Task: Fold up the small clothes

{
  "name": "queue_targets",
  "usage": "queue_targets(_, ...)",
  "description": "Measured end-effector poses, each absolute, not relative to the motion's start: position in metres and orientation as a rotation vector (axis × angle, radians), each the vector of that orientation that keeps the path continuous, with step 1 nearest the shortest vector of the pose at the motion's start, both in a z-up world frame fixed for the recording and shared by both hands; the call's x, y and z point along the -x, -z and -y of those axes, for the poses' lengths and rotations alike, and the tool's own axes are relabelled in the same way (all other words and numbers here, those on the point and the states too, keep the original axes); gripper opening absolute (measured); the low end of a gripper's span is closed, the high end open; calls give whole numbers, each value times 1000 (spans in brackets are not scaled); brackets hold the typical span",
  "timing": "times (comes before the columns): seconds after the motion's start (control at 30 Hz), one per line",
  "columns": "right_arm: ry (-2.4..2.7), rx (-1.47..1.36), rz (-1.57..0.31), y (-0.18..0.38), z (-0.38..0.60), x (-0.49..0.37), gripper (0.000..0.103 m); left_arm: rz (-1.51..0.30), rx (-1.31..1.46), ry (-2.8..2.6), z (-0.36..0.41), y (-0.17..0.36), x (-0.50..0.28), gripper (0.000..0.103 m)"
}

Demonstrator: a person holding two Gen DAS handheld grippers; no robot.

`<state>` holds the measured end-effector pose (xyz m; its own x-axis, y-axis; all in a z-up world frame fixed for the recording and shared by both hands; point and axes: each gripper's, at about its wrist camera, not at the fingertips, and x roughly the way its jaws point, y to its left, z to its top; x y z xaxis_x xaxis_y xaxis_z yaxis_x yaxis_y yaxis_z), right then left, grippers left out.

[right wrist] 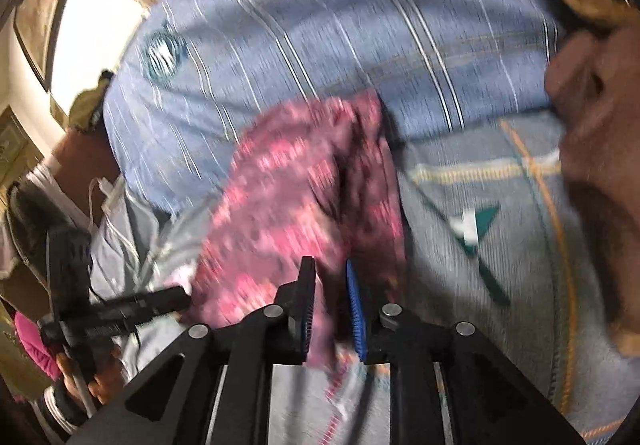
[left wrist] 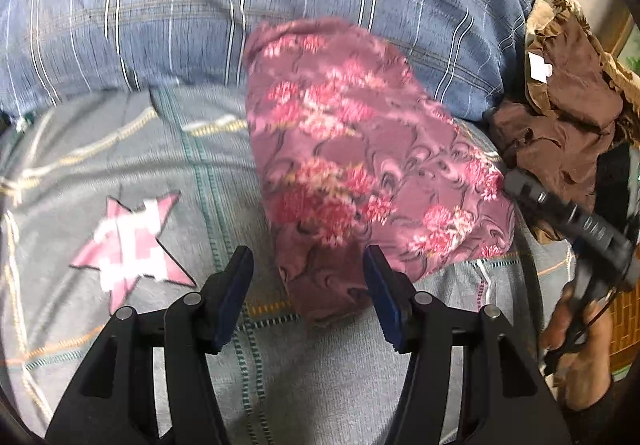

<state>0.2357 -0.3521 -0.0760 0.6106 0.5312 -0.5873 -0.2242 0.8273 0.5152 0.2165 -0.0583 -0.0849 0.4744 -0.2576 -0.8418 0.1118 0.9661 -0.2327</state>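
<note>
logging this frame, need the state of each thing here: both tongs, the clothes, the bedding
left tongs: open, fingers either side of the near edge of the garment, not gripping
right tongs: shut on the garment's edge
pink floral cloth garment: bunched, partly lifted, not yet folded
brown cloth garment with white tag: crumpled heap, untouched
blue striped pillow: lying behind the garment

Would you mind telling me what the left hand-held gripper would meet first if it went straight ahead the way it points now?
Most likely the pink floral garment: its near edge lies between the open fingers of the left hand-held gripper, on the grey bedspread. Depth is unclear.
</note>
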Motion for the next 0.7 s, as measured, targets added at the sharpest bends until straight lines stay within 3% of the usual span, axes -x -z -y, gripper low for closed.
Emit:
queue_targets(0.3, -430, -395, -815, 67, 334, -276, 35, -1049, 160, 197, 49, 79, -249, 56)
queue_targets(0.7, -334, -550, -914, 96, 320, -384, 47, -1168, 455, 138, 11, 103, -383, 57)
